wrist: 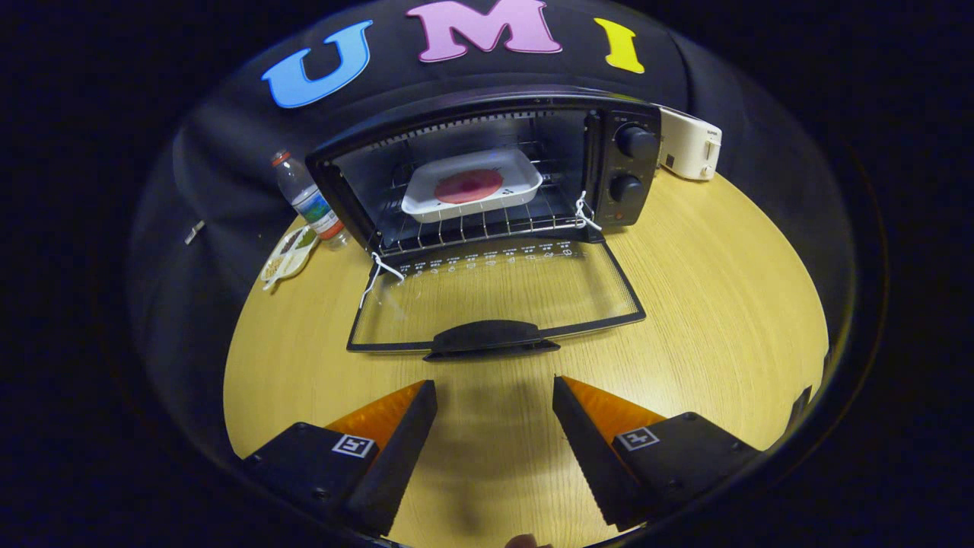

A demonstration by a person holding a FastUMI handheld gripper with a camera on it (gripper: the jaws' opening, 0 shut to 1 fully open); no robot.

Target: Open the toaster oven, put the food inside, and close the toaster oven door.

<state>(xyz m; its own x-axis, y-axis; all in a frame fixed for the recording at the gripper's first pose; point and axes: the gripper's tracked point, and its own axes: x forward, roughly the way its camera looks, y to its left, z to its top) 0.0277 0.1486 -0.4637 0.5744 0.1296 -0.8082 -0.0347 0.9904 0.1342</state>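
Observation:
A black toaster oven (487, 171) stands on the round wooden table (708, 304) beyond my fingers. Its glass door (494, 293) lies folded down flat toward me, with the dark handle (491, 339) at its near edge. Inside, on the wire rack (487, 224), rests a white tray (472, 186) holding a round reddish piece of food (468, 185). My gripper (494, 388) hovers open over the table, just short of the door handle, with nothing between its fingers.
A plastic water bottle (308, 199) stands left of the oven, with a small snack packet (288, 255) in front of it. A white appliance (689, 143) sits behind the oven's right side. Two knobs (631, 164) are on the oven's right panel.

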